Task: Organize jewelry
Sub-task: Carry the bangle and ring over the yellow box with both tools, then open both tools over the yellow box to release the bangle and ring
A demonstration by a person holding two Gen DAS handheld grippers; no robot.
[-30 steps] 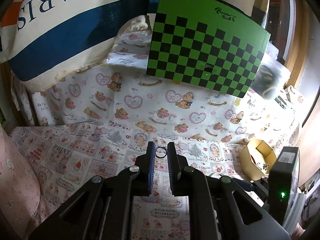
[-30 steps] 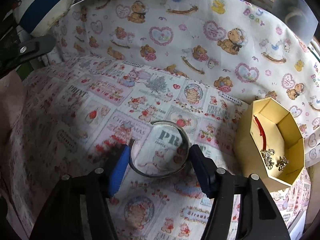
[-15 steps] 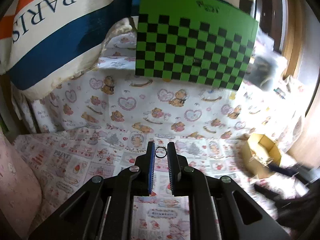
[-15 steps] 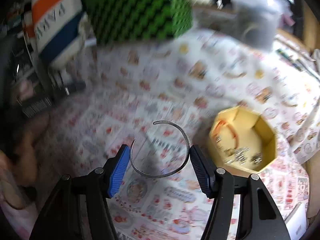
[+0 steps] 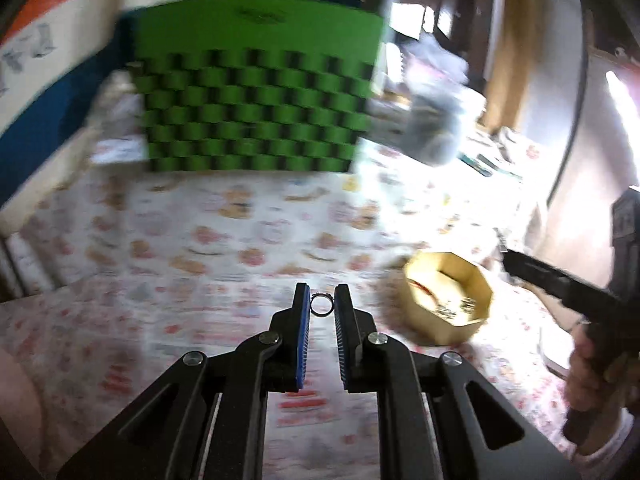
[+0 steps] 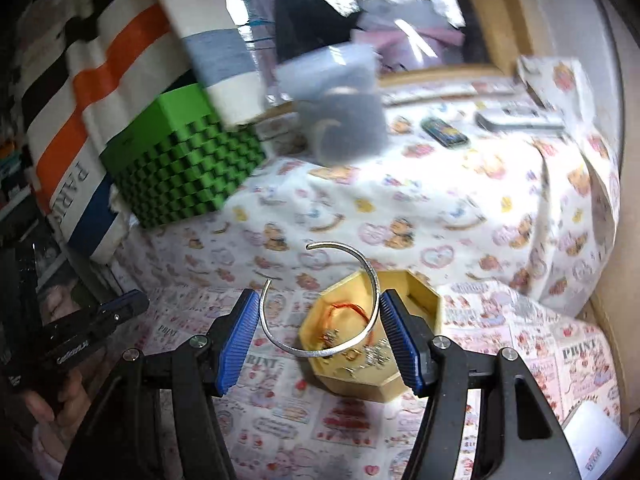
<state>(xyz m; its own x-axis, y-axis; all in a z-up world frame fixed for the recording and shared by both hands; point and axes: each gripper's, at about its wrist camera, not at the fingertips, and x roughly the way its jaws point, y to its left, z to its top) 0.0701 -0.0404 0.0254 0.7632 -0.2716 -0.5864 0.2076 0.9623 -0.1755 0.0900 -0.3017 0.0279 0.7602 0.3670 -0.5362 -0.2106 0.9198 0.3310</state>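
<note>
A home, bear-print cloth (image 6: pixel 460 208) draped over furniture, striped pillow (image 6: pixel 100 92), window frame behind

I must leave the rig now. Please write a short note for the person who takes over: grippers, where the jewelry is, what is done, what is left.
Left gripper: shut on a small ring, in the air, left of the box.
Right gripper: shut on an open silver bangle, in front of the box.
Box: yellow, octagonal, open, on the printed cloth. Inside: a red cord and small metal pieces.
Done: both pieces lifted.
Left: put bangle and ring into the box.
</note>
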